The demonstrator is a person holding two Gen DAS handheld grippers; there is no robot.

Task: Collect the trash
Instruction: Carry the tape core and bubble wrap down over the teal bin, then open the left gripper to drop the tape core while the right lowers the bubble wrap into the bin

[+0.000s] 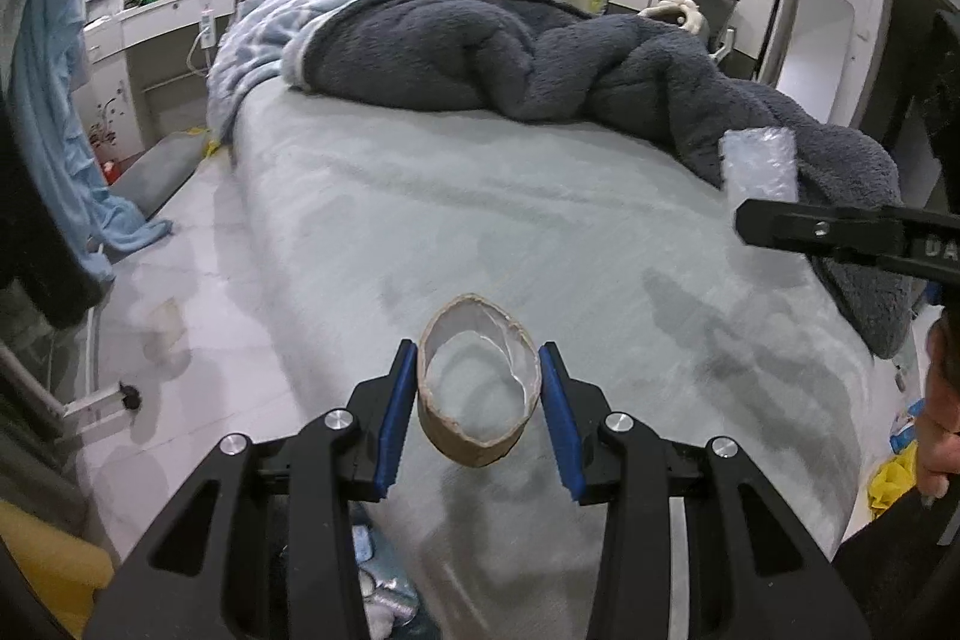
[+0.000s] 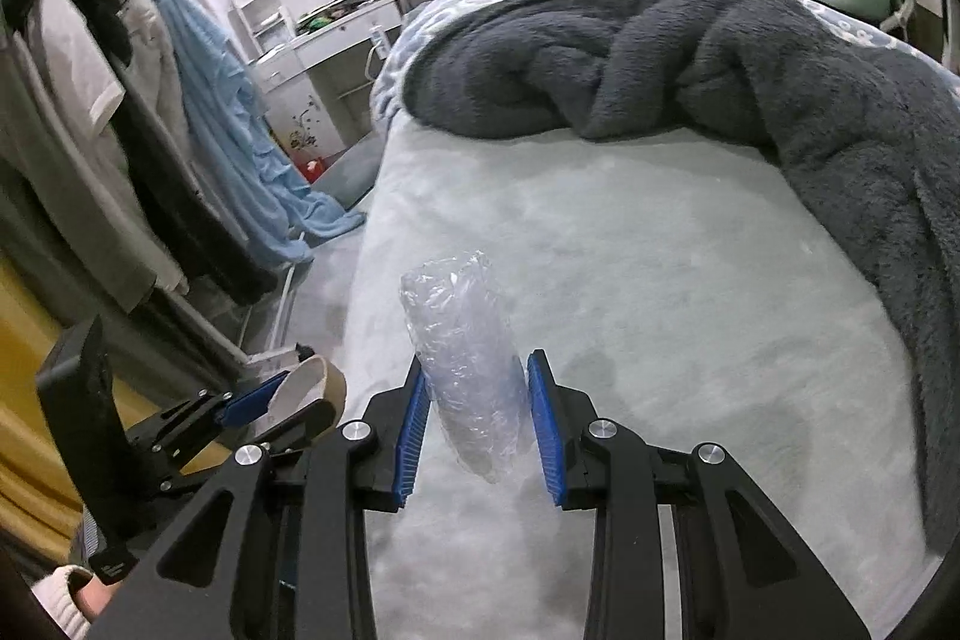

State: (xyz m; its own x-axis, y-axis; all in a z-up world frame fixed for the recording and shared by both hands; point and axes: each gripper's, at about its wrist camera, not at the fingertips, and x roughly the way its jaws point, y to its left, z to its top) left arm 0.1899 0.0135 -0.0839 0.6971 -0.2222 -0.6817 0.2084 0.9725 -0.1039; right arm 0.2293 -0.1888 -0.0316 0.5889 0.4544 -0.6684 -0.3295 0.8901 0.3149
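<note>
A squashed cardboard ring (image 1: 477,400) is clamped between the 2 blue pads of the left gripper (image 1: 478,403), lifted above the bed (image 1: 480,220). The right gripper (image 2: 479,421) grips a crumpled clear plastic wrap (image 2: 465,364), also over the bed. Ahead of both lies a dark blanket (image 1: 480,52).

Grey bed (image 1: 420,196) bears a rumpled dark blanket (image 1: 480,52).

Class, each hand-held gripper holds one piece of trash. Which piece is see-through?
The crumpled clear plastic wrap in the right hand-held gripper; the left hand-held gripper holds an opaque brown cardboard ring.
</note>
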